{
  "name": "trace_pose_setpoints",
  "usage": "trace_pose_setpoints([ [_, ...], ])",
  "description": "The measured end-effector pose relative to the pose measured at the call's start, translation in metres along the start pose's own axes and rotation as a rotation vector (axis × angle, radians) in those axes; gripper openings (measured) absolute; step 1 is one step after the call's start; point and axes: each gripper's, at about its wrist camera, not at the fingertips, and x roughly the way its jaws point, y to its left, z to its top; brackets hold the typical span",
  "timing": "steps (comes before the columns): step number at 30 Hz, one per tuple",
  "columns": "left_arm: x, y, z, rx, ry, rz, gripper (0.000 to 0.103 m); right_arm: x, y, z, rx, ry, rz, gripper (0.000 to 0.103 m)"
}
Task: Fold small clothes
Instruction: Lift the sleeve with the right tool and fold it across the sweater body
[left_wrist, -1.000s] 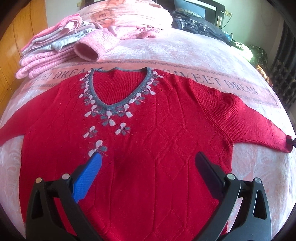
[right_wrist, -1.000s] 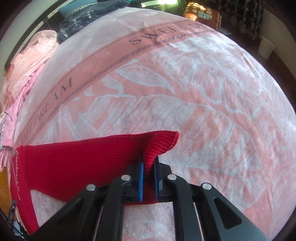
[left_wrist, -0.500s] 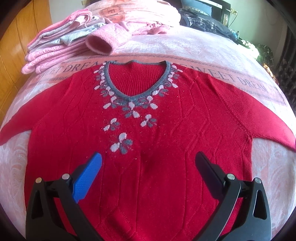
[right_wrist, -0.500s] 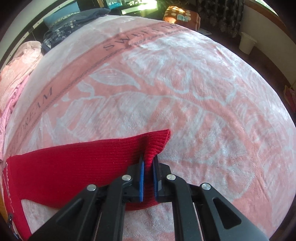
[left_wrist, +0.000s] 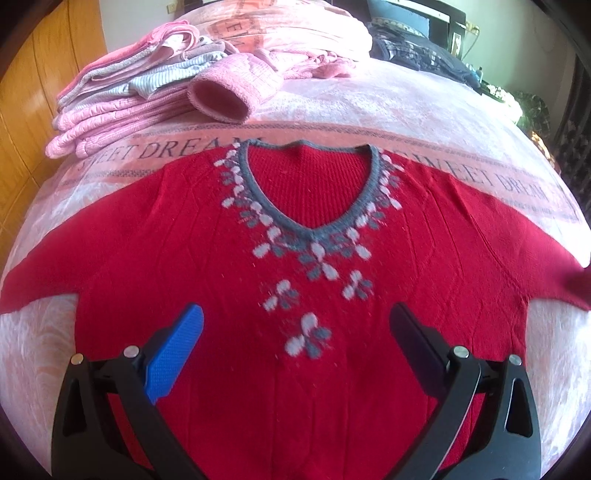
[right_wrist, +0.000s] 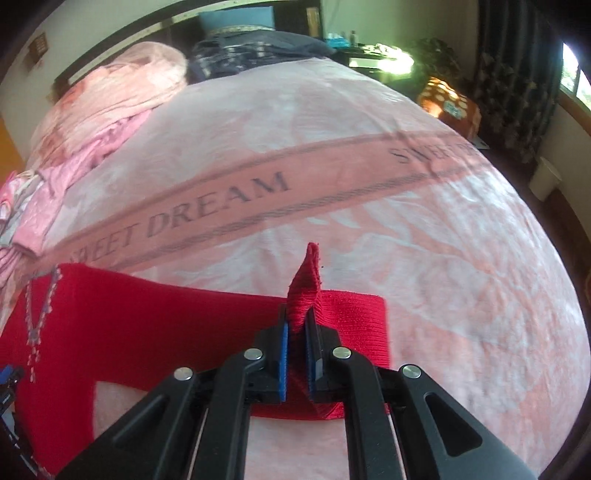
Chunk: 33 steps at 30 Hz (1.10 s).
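A red knit sweater with a grey V-neck and white-grey flowers lies front up on the pink bedspread, both sleeves spread sideways. My left gripper hovers open over the sweater's lower chest, with nothing between its fingers. In the right wrist view my right gripper is shut on the cuff of the red sleeve. The cuff is pinched up into a peak above the flat sleeve, turned back toward the sweater's body.
A stack of folded pink and grey clothes sits at the back left, with a pink sleeve opening facing me. The pink "SWEET DREAM" bedspread extends right. Dark bedding and a bin lie beyond the bed.
My right gripper has lifted the cuff and carried it back over the sleeve toward the sweater's body. My left gripper has shifted left across the sweater's chest, staying open.
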Motion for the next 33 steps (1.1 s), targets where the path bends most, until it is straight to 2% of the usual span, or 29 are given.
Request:
trace_pose_setpoints([
  [10,0.008,0.029,0.021,-0.063,-0.003,-0.035,0.100,0.015,0.208,-0.023,-0.126,0.064,0.386,0.007],
  [15,0.009,0.035,0.021,-0.075,-0.004,-0.058,0.100,0.036,0.288,-0.039,-0.180,0.111,0.427,0.007],
  [19,0.011,0.034,0.020,-0.072,0.004,-0.077,0.100,0.066,0.302,-0.047,-0.181,0.158,0.397,0.009],
  [20,0.012,0.032,0.020,-0.070,0.007,-0.082,0.100,0.072,0.300,-0.049,-0.171,0.176,0.416,0.015],
  [22,0.014,0.025,0.021,-0.059,0.014,-0.100,0.100,0.073,0.290,-0.054,-0.137,0.191,0.473,0.021],
  [24,0.014,0.014,0.021,-0.042,0.015,-0.123,0.100,0.060,0.273,-0.055,-0.091,0.168,0.526,0.030],
  [26,0.015,-0.003,0.020,-0.020,0.018,-0.157,0.100,0.037,0.247,-0.059,-0.035,0.110,0.563,0.034],
  [29,0.021,-0.036,0.019,0.021,0.051,-0.227,0.100,0.009,0.212,-0.072,0.012,0.040,0.519,0.039],
  [31,0.031,-0.057,0.019,0.035,0.089,-0.253,0.100,-0.003,0.191,-0.083,0.052,0.007,0.509,0.039],
  [33,0.044,-0.077,0.019,0.032,0.129,-0.262,0.100,-0.004,0.175,-0.088,0.086,0.009,0.495,0.039],
])
